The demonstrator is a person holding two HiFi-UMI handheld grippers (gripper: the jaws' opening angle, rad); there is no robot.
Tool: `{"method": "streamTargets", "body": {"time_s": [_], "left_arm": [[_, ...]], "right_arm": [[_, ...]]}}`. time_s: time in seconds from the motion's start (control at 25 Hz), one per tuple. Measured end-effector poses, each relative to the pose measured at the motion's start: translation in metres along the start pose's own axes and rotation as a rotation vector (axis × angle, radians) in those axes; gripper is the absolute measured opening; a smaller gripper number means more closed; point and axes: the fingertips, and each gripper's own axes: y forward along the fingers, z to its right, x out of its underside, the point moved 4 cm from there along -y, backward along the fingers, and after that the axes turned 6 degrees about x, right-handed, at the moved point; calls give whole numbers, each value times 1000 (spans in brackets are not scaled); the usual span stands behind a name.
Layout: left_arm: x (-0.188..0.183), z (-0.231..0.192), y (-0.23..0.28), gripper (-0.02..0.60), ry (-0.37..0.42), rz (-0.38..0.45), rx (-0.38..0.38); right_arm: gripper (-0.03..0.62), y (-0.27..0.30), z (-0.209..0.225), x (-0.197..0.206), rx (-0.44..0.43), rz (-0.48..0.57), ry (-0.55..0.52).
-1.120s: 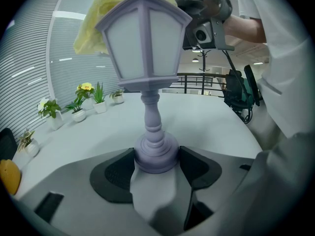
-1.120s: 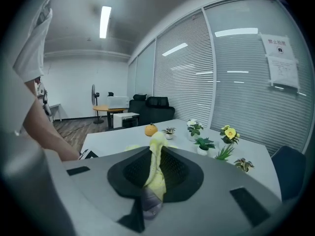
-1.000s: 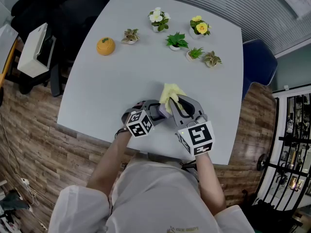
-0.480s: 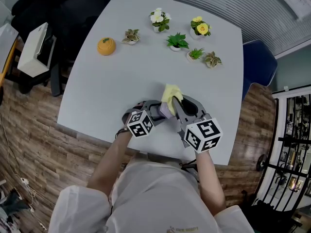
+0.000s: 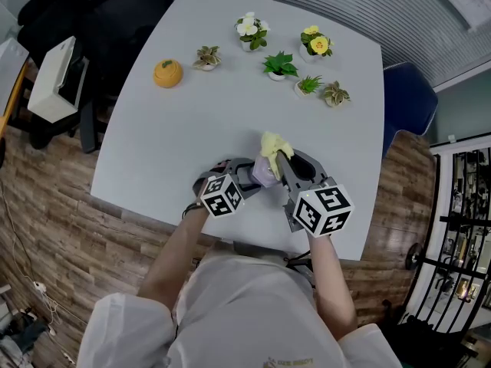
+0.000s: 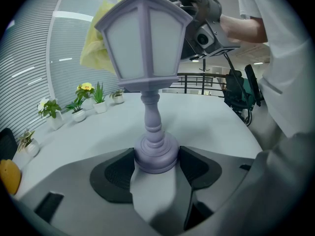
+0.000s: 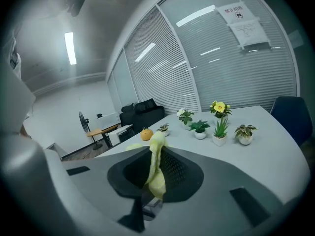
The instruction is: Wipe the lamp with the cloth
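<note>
While the left gripper [image 5: 247,176] grips the round base of the lamp [image 5: 263,176] between its two jaw pads, the right gripper [image 5: 282,159] has its jaws clenched on a yellow cloth [image 5: 272,144]. Both tools meet over the grey table [image 5: 192,121] at about 6 o'clock, close to the edge nearest the person [image 5: 245,313].

From the left gripper view, the lamp [image 6: 142,48] is pale purple with a lantern-shaped head on a turned stem, and its foot sits squarely in the left gripper [image 6: 156,168], a pad touching it on either side. The cloth [image 6: 96,43] shows just behind the lantern head at its 10 o'clock side, and the right gripper [image 6: 202,14] reaches in from 1 o'clock, right beside the lamp's roof.

The right gripper view shows the cloth [image 7: 156,168] pinched as a narrow fold between the right gripper's [image 7: 155,178] dark pads, its free end rising past them.

Far across the table, at 12 to 1 o'clock, stands a cluster of small potted plants [image 5: 278,64], well apart from the lamp. An orange ornament [image 5: 166,73] sits at 10 o'clock with one more small plant beside it. A blue chair [image 5: 406,98] stands off the table's edge at 2 o'clock.
</note>
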Motion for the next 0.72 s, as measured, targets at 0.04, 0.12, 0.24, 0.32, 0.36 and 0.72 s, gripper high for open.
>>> {"method": "streamTargets", "body": {"time_s": [0.04, 0.12, 0.24, 0.32, 0.36, 0.72], "left_arm": [[0, 0, 0, 296, 1, 0, 0], [0, 0, 0, 296, 1, 1, -1], [0, -1, 1, 296, 1, 0, -1], [0, 0, 2, 296, 0, 0, 0], [0, 0, 2, 296, 1, 0, 0], [0, 0, 1, 296, -1, 0, 1]], "right_arm": [[51, -1, 1, 1, 2, 1, 10], [49, -2, 2, 3, 0, 4, 21], [51, -3, 4, 5, 4, 6, 22], [49, -4, 7, 6, 11, 5, 28], [50, -5, 9, 7, 16, 4, 31], [49, -7, 17, 12, 44, -4, 59]]}}
